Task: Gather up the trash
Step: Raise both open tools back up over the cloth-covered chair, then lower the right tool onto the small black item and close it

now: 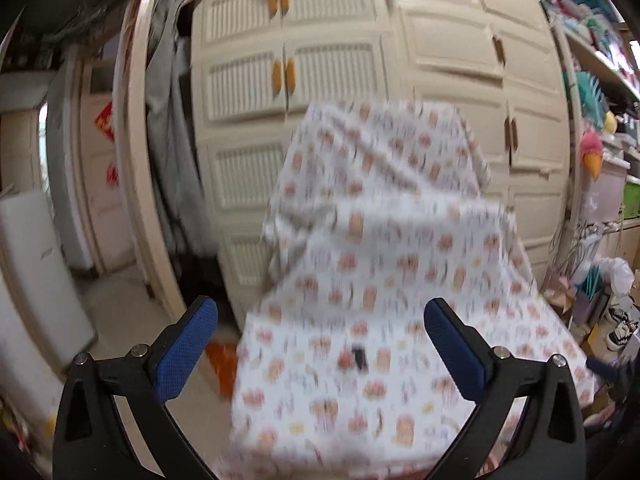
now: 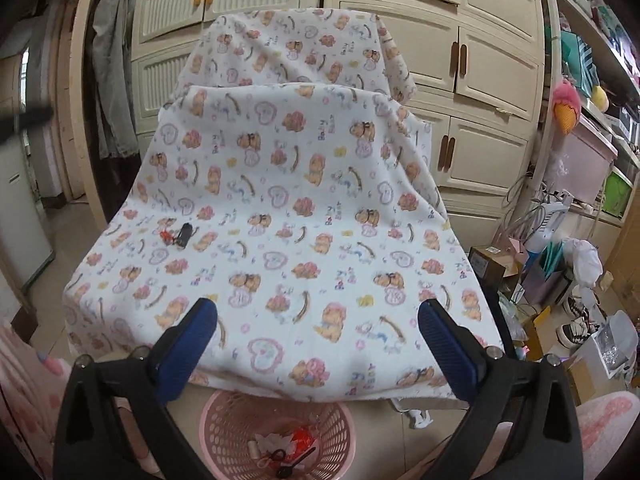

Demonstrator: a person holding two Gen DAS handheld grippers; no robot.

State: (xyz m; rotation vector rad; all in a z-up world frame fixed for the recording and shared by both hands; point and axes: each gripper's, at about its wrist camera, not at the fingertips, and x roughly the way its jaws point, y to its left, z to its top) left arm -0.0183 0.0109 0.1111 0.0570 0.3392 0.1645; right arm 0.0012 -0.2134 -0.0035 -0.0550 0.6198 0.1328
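A chair draped in a white bear-print cloth (image 2: 304, 200) fills both views. A small black piece of trash (image 2: 185, 234) and a small red bit (image 2: 166, 236) lie on the seat's left part; they also show, blurred, in the left wrist view (image 1: 359, 357). A pink basket (image 2: 276, 436) with several scraps stands on the floor in front of the chair, between my right fingers. My right gripper (image 2: 318, 330) is open and empty above the seat's front edge. My left gripper (image 1: 320, 330) is open and empty, just short of the black piece.
Cream cupboards (image 2: 472, 52) stand behind the chair. Boxes, bags and shoes (image 2: 576, 320) crowd the floor on the right under cluttered shelves. A white appliance (image 2: 16, 208) and a doorway are on the left. An orange object (image 1: 222, 360) lies on the floor left of the chair.
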